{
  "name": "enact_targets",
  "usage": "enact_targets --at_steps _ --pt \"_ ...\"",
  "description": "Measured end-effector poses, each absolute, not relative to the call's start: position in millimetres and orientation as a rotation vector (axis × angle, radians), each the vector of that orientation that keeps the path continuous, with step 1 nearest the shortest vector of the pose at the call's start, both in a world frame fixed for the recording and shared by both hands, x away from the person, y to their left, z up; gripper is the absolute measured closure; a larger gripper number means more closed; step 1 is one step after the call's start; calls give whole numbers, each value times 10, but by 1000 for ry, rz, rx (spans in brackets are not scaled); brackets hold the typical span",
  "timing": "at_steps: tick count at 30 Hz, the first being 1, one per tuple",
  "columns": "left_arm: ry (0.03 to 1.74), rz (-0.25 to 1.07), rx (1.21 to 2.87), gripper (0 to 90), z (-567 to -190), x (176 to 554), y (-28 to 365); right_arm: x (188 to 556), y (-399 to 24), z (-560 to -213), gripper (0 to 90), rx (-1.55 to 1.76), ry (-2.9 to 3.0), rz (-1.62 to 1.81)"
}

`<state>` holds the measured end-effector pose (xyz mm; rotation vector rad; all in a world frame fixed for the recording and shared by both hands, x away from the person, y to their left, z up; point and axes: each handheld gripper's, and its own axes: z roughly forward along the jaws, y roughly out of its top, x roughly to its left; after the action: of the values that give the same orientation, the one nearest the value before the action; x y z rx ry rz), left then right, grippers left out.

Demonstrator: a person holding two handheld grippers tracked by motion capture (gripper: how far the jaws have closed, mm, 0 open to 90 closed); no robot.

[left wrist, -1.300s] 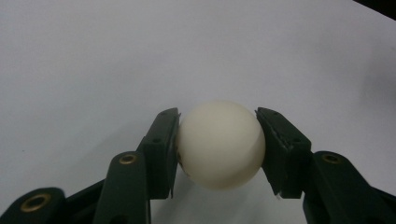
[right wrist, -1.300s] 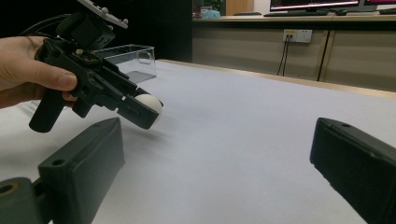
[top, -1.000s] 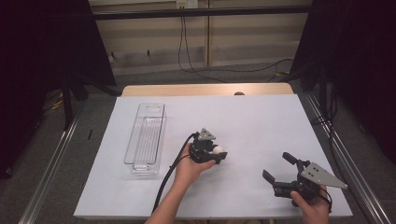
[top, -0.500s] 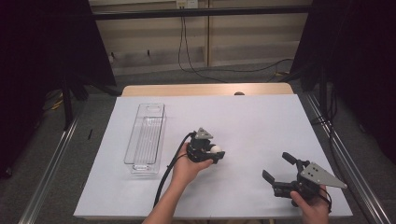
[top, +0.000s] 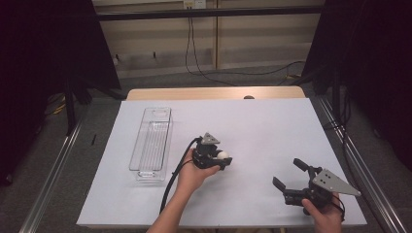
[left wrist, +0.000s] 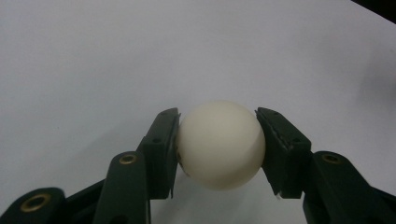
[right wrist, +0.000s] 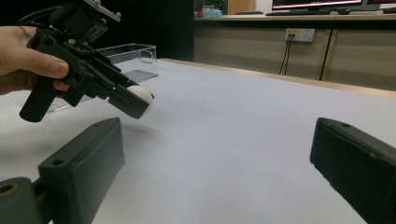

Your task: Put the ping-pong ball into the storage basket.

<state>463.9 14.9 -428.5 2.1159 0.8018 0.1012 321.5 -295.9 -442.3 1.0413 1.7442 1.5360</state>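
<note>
A cream-white ball sits clamped between the two black jaws of my left gripper, both pads pressing on its sides. In the high view that left gripper hangs just above the middle of the white table with the ball at its tip. The right gripper view shows the ball in those jaws, a little above the table. My right gripper rests near the front right of the table, jaws spread wide with nothing between them; its fingers frame bare table.
A long clear plastic box lies on the left half of the white table sheet, left of the held ball. A wooden table edge runs along the back. Metal rails flank both sides.
</note>
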Motion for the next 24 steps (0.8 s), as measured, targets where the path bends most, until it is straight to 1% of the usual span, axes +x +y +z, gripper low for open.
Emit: enact_targets --at_steps 24 --pt "833 100 2097 511 -4212 4645 260 3214 -2962 -4422 26 1042 1744 1535"
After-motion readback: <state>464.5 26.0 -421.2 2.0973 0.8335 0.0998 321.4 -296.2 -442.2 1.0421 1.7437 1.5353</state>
